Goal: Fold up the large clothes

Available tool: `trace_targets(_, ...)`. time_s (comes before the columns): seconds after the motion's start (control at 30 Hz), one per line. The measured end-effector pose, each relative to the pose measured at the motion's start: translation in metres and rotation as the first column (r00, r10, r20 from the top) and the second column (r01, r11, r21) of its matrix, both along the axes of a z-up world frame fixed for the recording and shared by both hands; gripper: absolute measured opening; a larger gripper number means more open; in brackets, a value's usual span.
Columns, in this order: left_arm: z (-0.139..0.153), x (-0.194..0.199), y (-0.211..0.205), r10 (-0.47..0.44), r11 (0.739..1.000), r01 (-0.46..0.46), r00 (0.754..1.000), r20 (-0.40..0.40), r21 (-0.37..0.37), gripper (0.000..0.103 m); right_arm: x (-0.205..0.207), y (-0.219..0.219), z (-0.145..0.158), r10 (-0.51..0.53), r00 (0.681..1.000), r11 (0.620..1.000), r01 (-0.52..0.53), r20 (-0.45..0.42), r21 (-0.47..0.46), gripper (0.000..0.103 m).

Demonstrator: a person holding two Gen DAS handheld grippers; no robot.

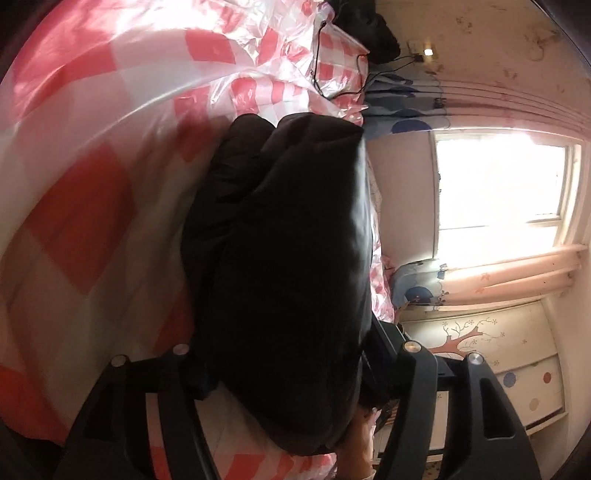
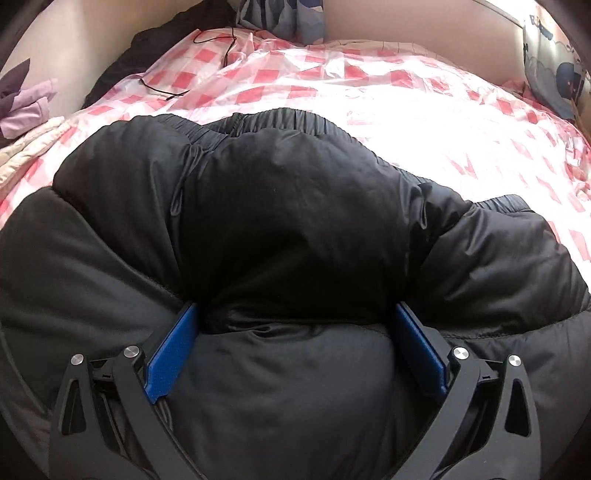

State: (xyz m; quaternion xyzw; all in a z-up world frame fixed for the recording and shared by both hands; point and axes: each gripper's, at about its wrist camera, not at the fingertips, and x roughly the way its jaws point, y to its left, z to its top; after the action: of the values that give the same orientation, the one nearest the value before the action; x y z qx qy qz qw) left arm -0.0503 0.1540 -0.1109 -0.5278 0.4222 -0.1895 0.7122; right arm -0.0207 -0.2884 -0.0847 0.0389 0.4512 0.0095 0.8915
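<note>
A black puffy jacket [image 2: 280, 229] lies bunched on a bed covered by a red-and-white checked plastic sheet [image 2: 406, 96]. My right gripper [image 2: 295, 321] is open, its blue pads [image 2: 170, 354] wide apart and pressed against the padded fabric, which bulges between them. In the left wrist view the camera is rolled sideways and the jacket [image 1: 288, 258] fills the space between the fingers of my left gripper [image 1: 291, 354]. The arms stand wide apart, the pads are hidden by fabric, and I cannot tell whether they grip it.
A black cable [image 2: 207, 62] and dark clothing [image 1: 365, 26] lie at the far end of the bed. Lilac and cream garments [image 2: 26, 110] sit at the left edge. A bright window [image 1: 498, 192], curtains and a painted drawer cabinet [image 1: 517, 354] stand beyond the bed.
</note>
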Motion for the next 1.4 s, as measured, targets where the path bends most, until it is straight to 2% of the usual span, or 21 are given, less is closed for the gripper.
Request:
trace_targets(0.13,0.004,0.002,0.006,-0.031,0.999,0.033,0.997,-0.069,0.032,0.063,-0.004,-0.001,-0.001,0.012,1.000,1.000,-0.012,0.003,0.014,0.097)
trace_targets(0.2,0.007,-0.004,0.015,-0.062,0.996,0.068,0.994,-0.095,0.063,0.078,-0.005,-0.004,-0.004,0.016,1.000,1.000,-0.016,0.007,0.022,0.097)
trace_targets(0.33,0.019,-0.013,0.049,-0.053,0.994,0.062,0.994,-0.094,0.094,0.090,-0.007,-0.007,-0.005,0.018,1.000,0.999,-0.019,0.014,0.036,0.097)
trace_targets(0.4,0.024,-0.006,0.056,-0.061,0.990,0.072,0.994,-0.093,0.120,0.093,-0.007,-0.008,-0.006,0.018,1.000,0.999,-0.019,0.016,0.037,0.097)
trace_targets(0.57,0.014,0.026,0.025,-0.171,0.973,0.185,0.980,-0.102,0.140,0.094,-0.009,-0.010,-0.006,0.021,1.000,0.999,-0.021,0.016,0.046,0.097)
trace_targets(0.67,-0.003,0.049,0.006,-0.173,0.965,0.195,0.976,-0.133,0.176,0.094,-0.008,-0.012,-0.006,0.024,1.000,0.999,-0.025,0.017,0.048,0.097)
trace_targets(0.77,-0.015,0.067,-0.003,-0.153,0.973,0.174,0.978,-0.144,0.149,0.093,-0.007,-0.011,-0.005,0.031,1.000,0.999,-0.031,-0.002,0.036,0.097)
trace_targets(0.83,-0.011,0.070,-0.005,-0.133,0.978,0.151,0.983,-0.125,0.144,0.078,-0.005,-0.008,0.004,0.041,0.999,0.999,-0.040,-0.033,0.015,0.097)
trace_targets(0.87,-0.008,0.072,-0.009,-0.157,0.974,0.170,0.983,-0.095,0.149,0.059,-0.007,-0.006,0.017,0.039,0.999,0.999,-0.039,0.009,0.012,0.097)
trace_targets(0.9,-0.005,0.072,-0.011,-0.167,0.971,0.178,0.983,-0.080,0.160,0.050,-0.009,-0.004,0.032,0.033,0.997,0.999,-0.033,0.073,-0.001,0.097)
trace_targets(0.97,-0.004,0.070,-0.011,-0.179,0.970,0.186,0.982,-0.060,0.158,0.041,-0.002,0.002,0.052,0.015,0.990,1.000,-0.012,0.138,-0.026,0.097)
trace_targets(1.0,-0.003,0.068,-0.010,-0.180,0.970,0.186,0.982,-0.050,0.155,0.037,0.009,0.005,0.057,0.001,0.990,0.999,0.004,0.139,-0.035,0.097)
trace_targets(1.03,0.000,0.065,-0.009,-0.182,0.970,0.185,0.983,-0.034,0.159,0.036,0.019,0.007,0.056,-0.011,0.992,0.999,0.017,0.123,-0.047,0.097)
trace_targets(1.07,0.003,0.063,-0.010,-0.184,0.969,0.184,0.983,-0.015,0.167,0.034,0.039,0.010,0.044,-0.033,0.998,0.997,0.037,0.061,-0.072,0.097)
trace_targets(1.1,0.007,0.062,-0.009,-0.188,0.967,0.183,0.982,0.010,0.175,0.032,0.058,0.013,0.021,-0.043,0.998,0.995,0.040,-0.038,-0.096,0.097)
trace_targets(1.13,0.014,0.057,-0.011,-0.192,0.966,0.180,0.980,0.051,0.183,0.031,0.072,0.015,0.000,-0.030,0.993,0.997,0.022,-0.112,-0.072,0.097)
trace_targets(1.23,0.033,0.049,-0.016,-0.202,0.957,0.172,0.973,0.111,0.235,0.029,0.082,0.020,0.002,-0.012,0.982,0.996,-0.005,-0.188,-0.088,0.097)
trace_targets(1.3,0.045,0.045,-0.022,-0.219,0.947,0.174,0.964,0.148,0.271,0.029,0.065,0.017,0.023,0.002,0.985,0.998,-0.013,-0.170,-0.066,0.097)
trace_targets(1.4,0.066,0.033,-0.031,-0.249,0.928,0.173,0.946,0.205,0.331,0.029,-0.003,0.023,0.062,0.043,0.999,0.995,-0.045,-0.029,-0.088,0.097)
